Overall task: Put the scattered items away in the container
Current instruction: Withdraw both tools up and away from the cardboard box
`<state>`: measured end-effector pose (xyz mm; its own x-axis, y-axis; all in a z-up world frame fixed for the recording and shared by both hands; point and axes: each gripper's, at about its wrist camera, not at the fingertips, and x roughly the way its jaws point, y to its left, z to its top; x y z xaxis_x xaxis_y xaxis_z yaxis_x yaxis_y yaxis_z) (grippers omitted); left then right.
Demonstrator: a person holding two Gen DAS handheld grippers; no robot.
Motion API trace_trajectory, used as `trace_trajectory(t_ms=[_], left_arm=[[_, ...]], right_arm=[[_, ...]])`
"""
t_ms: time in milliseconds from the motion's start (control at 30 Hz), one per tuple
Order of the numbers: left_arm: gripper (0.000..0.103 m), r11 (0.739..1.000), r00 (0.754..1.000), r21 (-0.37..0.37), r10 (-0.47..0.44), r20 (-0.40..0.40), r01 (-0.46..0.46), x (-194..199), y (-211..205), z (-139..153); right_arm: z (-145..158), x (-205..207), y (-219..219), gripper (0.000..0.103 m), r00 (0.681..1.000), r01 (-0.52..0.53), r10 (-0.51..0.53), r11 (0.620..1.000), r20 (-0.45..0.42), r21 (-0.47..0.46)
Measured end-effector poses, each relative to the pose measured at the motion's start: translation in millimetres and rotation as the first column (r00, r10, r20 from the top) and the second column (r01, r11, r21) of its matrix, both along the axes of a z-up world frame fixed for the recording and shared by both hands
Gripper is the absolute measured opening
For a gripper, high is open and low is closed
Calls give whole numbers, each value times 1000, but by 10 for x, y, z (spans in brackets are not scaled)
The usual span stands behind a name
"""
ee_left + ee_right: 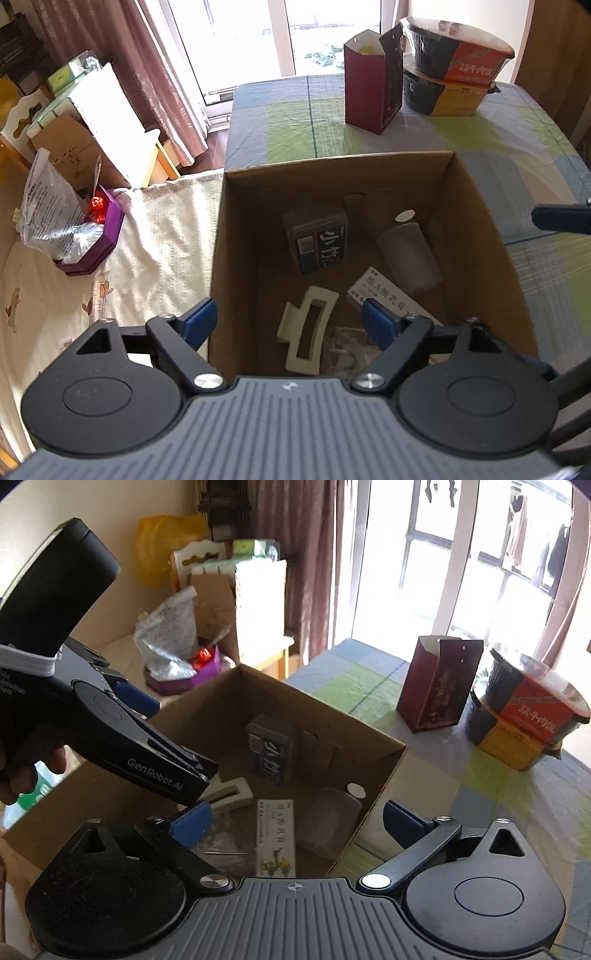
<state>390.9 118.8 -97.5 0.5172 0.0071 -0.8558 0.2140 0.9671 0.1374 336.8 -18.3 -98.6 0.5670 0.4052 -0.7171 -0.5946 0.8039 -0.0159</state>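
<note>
We find the left gripper (pixel 288 321) poised over the near wall of the open brown cardboard box (pixel 476 221), blue-padded jaws spread wide with nothing between them. The right gripper (pixel 295 821) hangs at the box's right corner, likewise spread and empty.

Inside the box, nearest first, lie a crumpled clear plastic packet (pixel 343 350), a cream rectangular plastic hair claw (pixel 304 332), a white printed cardboard carton (pixel 384 293), a frosted translucent bottle with a white cap (pixel 408 254) on its side, and a dark printed tin (pixel 317 243) toward the far wall. The items appear already gathered; we judge the tidying near complete, unless the table goods count.

Risks: the two grippers sit close together over one opening. A careless withdrawal could knock them together, or catch a finger on the thin cardboard rim and drag the box. Its left wall stands right at the edge of the checked tablecloth (pixel 280 122), beside a cream cloth-covered surface (pixel 159 240), so a leftward shove may tip it off.

Beyond the far wall, open tablecloth gives room to move. Farther back stand an open-topped maroon paper carton (pixel 369 88) and two stacked dark lidded food bowls (pixel 450 74), well apart from the box. A purple tray of oddments (pixel 99 240) sits off to the left.
</note>
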Motion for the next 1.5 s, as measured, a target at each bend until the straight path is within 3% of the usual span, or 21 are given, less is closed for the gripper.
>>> trace_trajectory(t_ms=[367,467,733,1500], left_arm=[[89,999,998,-25,31,45,-30,-496,66,383],[95,998,997,-32,49,62,-47,-673,84,501],[95,994,988,-44,108,107,-104,-1194,122,793],[95,973,966,-98,223,133,-211,-2385,46,1241]], right_arm=[[301,-422,-117,103,999,32,-30,998,-23,62],[407,-546,-164,103,998,52,-50,995,-27,83],[604,-884,-272,103,994,95,-89,988,-56,119],[953,-1799,-407,103,987,150,-143,984,-77,92]])
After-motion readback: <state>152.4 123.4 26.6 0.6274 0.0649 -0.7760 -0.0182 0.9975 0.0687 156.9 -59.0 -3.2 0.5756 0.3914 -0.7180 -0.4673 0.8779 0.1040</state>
